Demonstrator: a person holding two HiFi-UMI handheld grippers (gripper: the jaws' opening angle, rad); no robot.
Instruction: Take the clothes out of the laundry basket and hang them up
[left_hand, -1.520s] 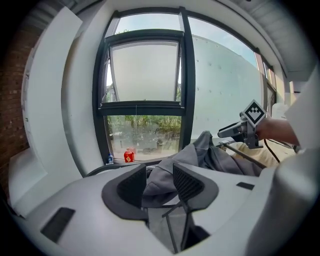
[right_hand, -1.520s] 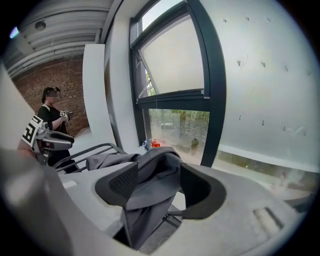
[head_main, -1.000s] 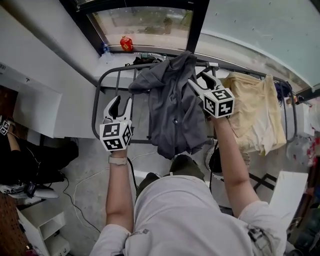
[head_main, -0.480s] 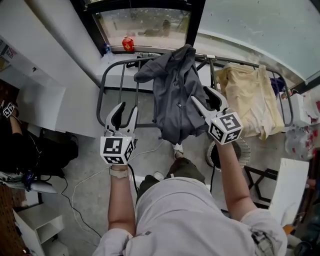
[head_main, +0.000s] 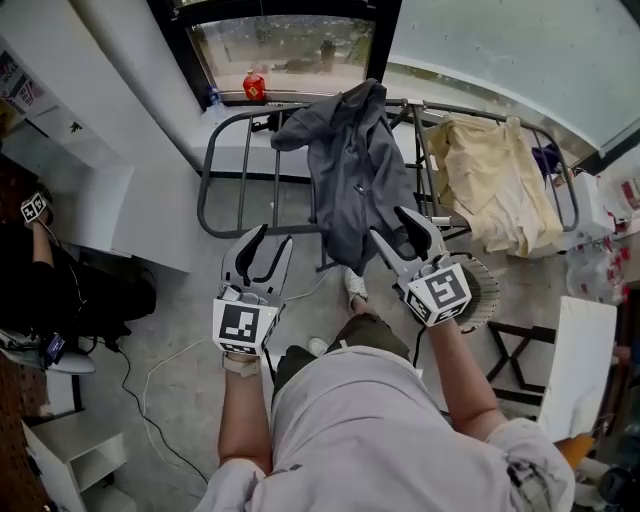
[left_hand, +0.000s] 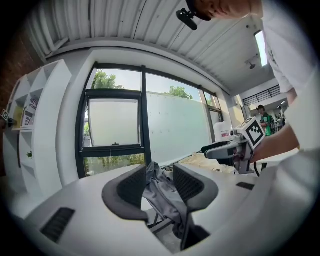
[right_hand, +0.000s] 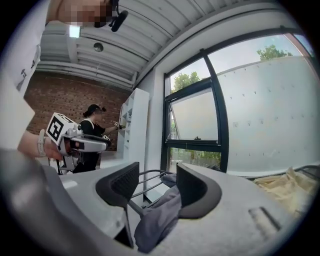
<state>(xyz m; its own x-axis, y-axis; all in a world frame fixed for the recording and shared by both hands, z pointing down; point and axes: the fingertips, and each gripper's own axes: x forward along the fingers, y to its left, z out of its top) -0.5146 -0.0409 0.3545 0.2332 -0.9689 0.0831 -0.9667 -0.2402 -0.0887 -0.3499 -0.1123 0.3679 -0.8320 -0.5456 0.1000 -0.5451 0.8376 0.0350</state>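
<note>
A grey garment (head_main: 355, 180) hangs draped over the metal drying rack (head_main: 240, 150) below the window. A cream garment (head_main: 495, 180) lies over the rack's right end. My right gripper (head_main: 393, 226) sits just in front of the grey garment's lower hem. Its jaws are closing a little, and nothing is pressed between them. My left gripper (head_main: 270, 240) hovers open and empty at the rack's near rail. Both gripper views look past open jaws at the grey garment (left_hand: 162, 192) (right_hand: 157, 220). The round white laundry basket (head_main: 478, 290) stands under my right gripper.
A red can (head_main: 254, 87) stands on the window sill. A seated person (head_main: 30, 300) and a white shelf unit (head_main: 60, 440) are at the left. Cables run across the floor (head_main: 170, 360). A white board (head_main: 575, 370) and a dark stool (head_main: 520, 345) are at the right.
Both grippers have drawn back from the rack towards my body. The right gripper has come away from the grey garment, which stays draped on the rack.
</note>
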